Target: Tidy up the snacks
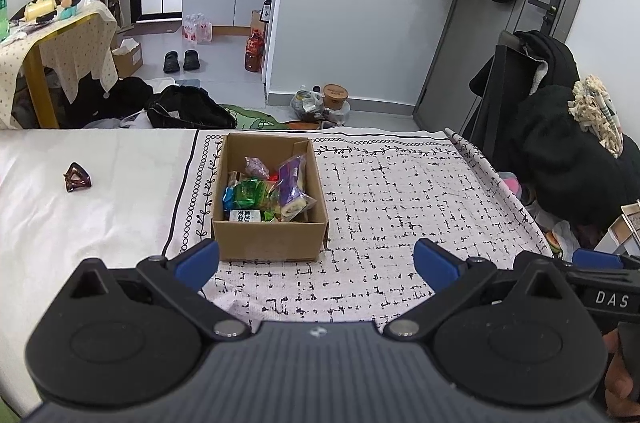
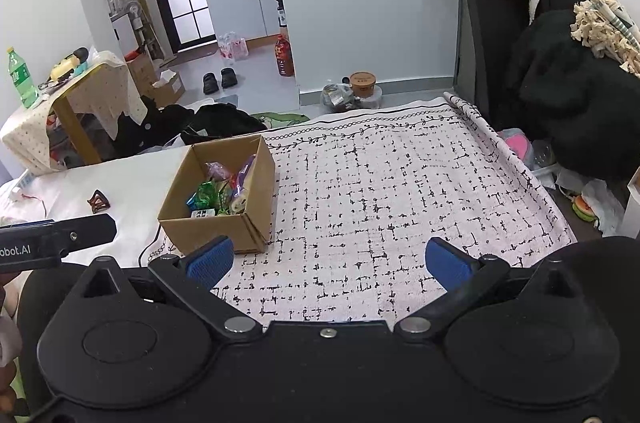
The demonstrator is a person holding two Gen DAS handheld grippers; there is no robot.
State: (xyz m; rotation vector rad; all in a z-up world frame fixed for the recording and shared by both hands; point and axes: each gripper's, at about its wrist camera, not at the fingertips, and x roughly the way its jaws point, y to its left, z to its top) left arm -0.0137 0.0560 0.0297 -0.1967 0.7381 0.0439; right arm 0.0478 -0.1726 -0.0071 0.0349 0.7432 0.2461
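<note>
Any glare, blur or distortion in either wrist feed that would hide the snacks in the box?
Left wrist: even light, sharp, no glare; the snacks in the box show clearly; fisheye bends the door frame. Right wrist: also sharp; the box sits off to the left, skewed, its near wall hiding some snacks.
</note>
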